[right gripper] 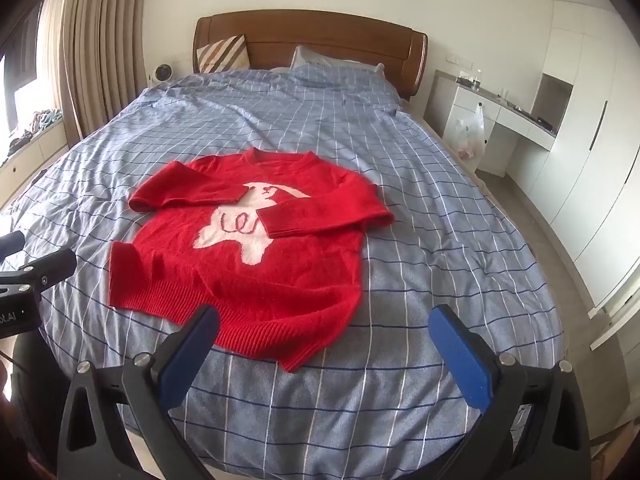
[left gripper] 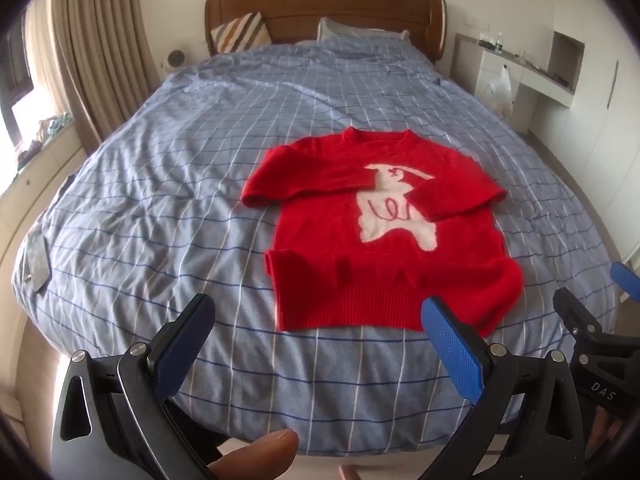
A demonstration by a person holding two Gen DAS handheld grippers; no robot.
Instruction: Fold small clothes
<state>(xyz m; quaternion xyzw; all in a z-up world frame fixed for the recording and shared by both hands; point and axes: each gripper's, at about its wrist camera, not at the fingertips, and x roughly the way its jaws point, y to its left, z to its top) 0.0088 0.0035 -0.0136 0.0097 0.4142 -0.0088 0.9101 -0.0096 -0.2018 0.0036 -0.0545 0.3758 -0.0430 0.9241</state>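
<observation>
A small red sweater (left gripper: 384, 236) with a white animal figure on its chest lies flat on the bed, both sleeves folded in across the front, hem toward me. The right wrist view shows the same red sweater (right gripper: 256, 256) left of centre. My left gripper (left gripper: 320, 320) hovers above the bed's near edge, just short of the hem, wide open and empty. My right gripper (right gripper: 324, 328) hangs open over the hem's right corner, nothing between its blue pads (right gripper: 464, 360). Part of the right gripper (left gripper: 592, 320) shows at the left view's right edge.
The bed (left gripper: 200, 160) carries a blue checked cover, with pillows (left gripper: 240, 32) against a wooden headboard. A dark flat object (left gripper: 38, 264) lies at the bed's left edge. Curtains and a window ledge stand left; a white desk (right gripper: 508, 116) and wardrobe stand right.
</observation>
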